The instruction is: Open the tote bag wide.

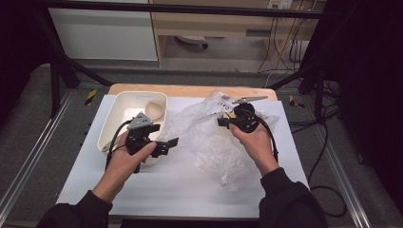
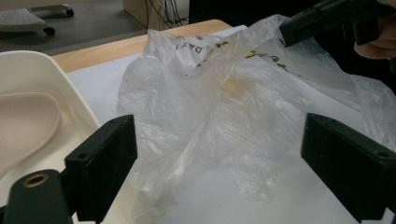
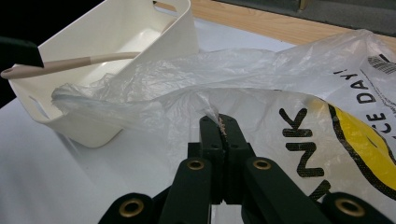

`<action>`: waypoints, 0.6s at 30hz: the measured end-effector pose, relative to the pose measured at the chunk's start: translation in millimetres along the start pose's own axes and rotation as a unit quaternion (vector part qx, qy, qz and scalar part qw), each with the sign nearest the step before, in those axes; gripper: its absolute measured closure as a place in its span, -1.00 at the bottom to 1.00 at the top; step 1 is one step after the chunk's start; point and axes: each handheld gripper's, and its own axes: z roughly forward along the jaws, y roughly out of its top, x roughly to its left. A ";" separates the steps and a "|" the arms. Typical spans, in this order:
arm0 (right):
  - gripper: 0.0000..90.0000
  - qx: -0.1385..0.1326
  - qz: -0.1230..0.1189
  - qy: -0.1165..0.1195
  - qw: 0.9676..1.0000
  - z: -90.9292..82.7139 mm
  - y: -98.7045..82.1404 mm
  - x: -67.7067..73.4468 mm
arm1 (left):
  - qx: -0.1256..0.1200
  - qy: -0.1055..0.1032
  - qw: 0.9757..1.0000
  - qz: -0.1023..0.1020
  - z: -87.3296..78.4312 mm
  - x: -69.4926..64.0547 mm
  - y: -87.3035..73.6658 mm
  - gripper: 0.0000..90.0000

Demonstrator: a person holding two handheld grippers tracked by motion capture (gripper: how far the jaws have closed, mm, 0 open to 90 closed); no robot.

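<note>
A crumpled clear plastic bag (image 1: 209, 137) (image 2: 224, 107) (image 3: 289, 93) with black and yellow print lies on the white table cover. My right gripper (image 1: 221, 121) (image 3: 223, 123) is shut on a fold of the bag's upper edge and holds it lifted; in the left gripper view it is seen at the top right (image 2: 299, 23). My left gripper (image 1: 160, 135) (image 2: 229, 163) stands open beside the white tub (image 1: 114, 114) (image 2: 46, 74) (image 3: 140, 32), jaws wide, pointing at the bag with nothing gripped. A flat beige oval piece (image 1: 154, 110) (image 2: 23, 126) (image 3: 70, 64) rests in the tub.
The white cover (image 1: 180, 185) lies over a wooden table (image 1: 190, 90), whose far edge shows behind the bag. Black frame bars (image 1: 66, 61) stand at the back corners. Cables (image 1: 328, 142) trail on the floor at the right.
</note>
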 end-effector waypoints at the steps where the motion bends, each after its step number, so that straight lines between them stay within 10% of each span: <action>1: 1.00 0.001 -0.001 -0.001 1.000 0.4 -0.1 0.0 | -0.003 0.003 1.000 -0.001 -2.9 2.2 1.4 -0.78; 18: 1.00 0.005 0.004 -0.004 1.000 -3.7 -7.8 -5.3 | -0.011 0.060 0.998 0.000 -33.1 46.7 22.1 -0.81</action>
